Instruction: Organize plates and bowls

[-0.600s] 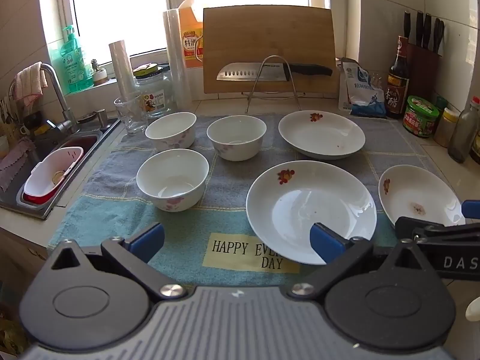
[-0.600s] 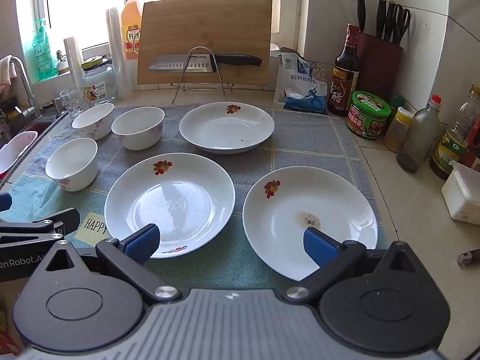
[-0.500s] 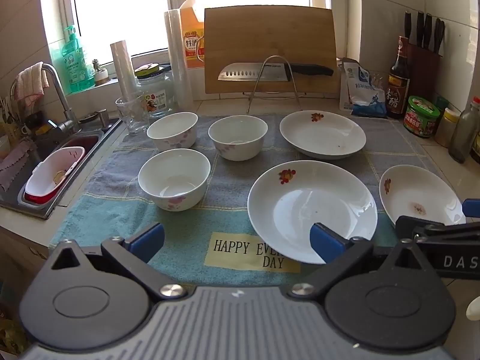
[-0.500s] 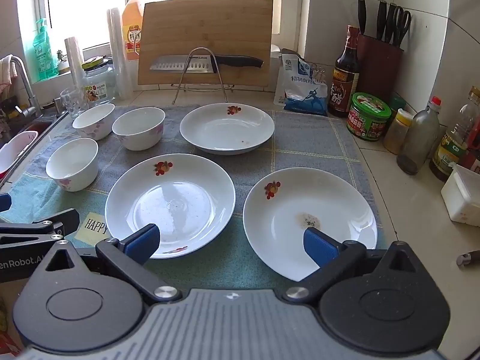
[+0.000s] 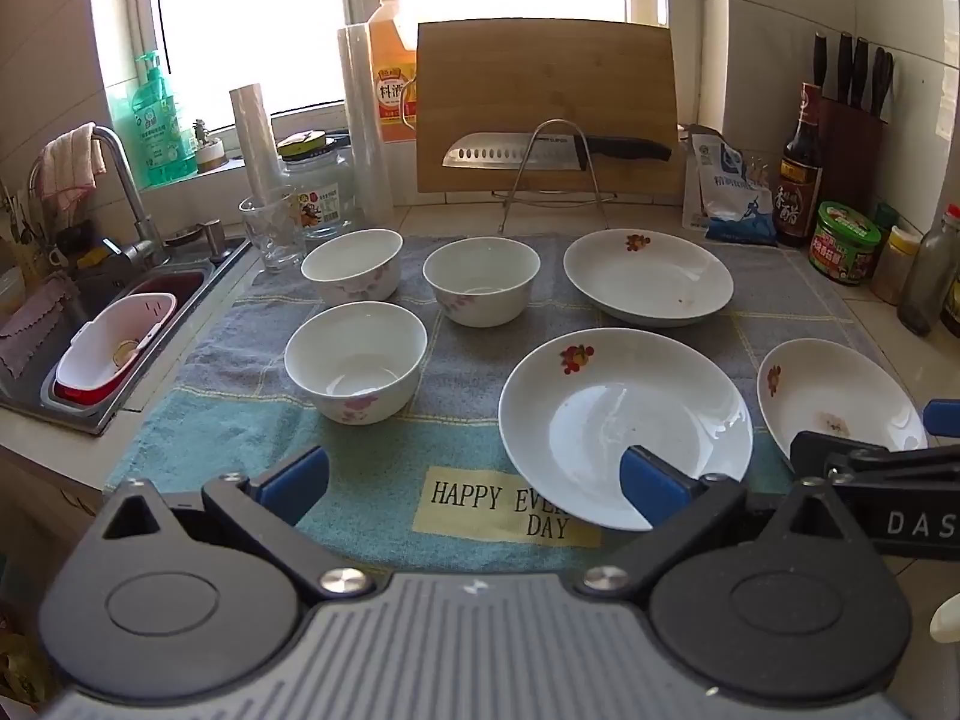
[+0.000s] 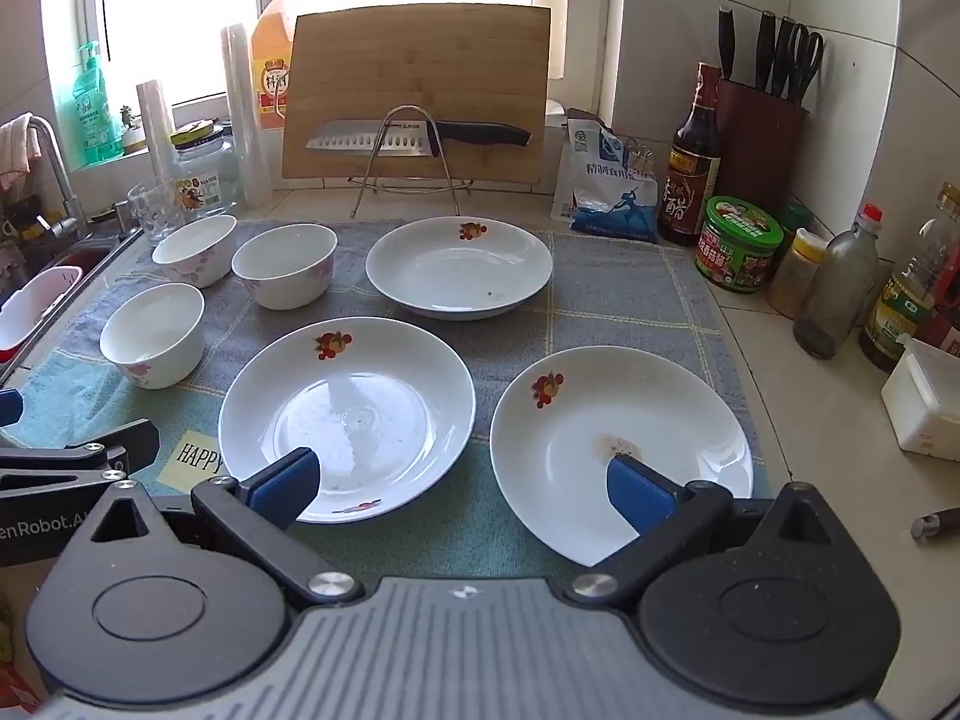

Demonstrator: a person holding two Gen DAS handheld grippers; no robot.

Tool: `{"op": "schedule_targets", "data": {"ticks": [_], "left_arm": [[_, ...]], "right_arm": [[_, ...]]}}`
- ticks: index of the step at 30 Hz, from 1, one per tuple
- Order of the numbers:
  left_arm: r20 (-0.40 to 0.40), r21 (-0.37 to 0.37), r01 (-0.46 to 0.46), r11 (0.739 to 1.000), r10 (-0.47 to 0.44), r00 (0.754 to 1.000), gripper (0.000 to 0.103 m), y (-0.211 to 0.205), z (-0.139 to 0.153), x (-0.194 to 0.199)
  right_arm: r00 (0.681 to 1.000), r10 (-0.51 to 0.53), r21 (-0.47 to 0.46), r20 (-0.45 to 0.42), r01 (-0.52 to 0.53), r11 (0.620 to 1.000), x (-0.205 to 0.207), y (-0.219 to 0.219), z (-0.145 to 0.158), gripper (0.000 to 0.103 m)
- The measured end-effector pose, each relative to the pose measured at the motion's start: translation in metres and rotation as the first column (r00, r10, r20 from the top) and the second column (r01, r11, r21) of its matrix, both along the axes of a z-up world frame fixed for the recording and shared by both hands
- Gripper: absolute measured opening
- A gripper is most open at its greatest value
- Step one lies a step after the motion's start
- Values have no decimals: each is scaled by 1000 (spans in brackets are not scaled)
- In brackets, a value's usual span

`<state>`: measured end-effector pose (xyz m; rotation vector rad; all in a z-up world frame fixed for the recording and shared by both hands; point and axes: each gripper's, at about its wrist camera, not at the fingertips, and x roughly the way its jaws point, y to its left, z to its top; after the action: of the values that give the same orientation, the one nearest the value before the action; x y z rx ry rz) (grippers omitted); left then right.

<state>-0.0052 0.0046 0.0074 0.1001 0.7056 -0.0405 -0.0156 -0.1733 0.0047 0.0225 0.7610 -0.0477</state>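
Observation:
Three white flower-print bowls sit on the left of a towel: a near one [image 5: 355,360] and two behind it [image 5: 351,264] [image 5: 481,279]. Three white plates with a red flower lie to the right: a far plate [image 5: 648,283], a middle plate [image 5: 624,420] and a right plate [image 6: 621,444]. My left gripper [image 5: 474,483] is open and empty, low over the towel's front edge, its right finger over the middle plate's rim. My right gripper [image 6: 462,489] is open and empty, spanning the gap between the middle plate [image 6: 347,414] and the right plate.
A sink [image 5: 90,324] with a pink basin lies left. A glass [image 5: 270,234], jar, cutting board [image 5: 546,102] with a knife on a rack stand behind. Bottles, a green-lidded jar [image 6: 741,243] and a knife block [image 6: 759,138] line the right side. A white box [image 6: 924,408] sits at right.
Both grippers have drifted slightly; the scene has shifted a little right in the left wrist view. Nothing was grasped or moved.

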Motion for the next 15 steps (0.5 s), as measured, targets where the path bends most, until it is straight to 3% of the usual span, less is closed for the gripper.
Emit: {"op": "schedule_targets", "data": {"ticks": [15], "left_arm": [[-2,1,-14,1000,14,1000,102,-3,4,-3]], "right_arm": [[1000,7,-5,6,-7,1000,-1,1,2,103]]}}
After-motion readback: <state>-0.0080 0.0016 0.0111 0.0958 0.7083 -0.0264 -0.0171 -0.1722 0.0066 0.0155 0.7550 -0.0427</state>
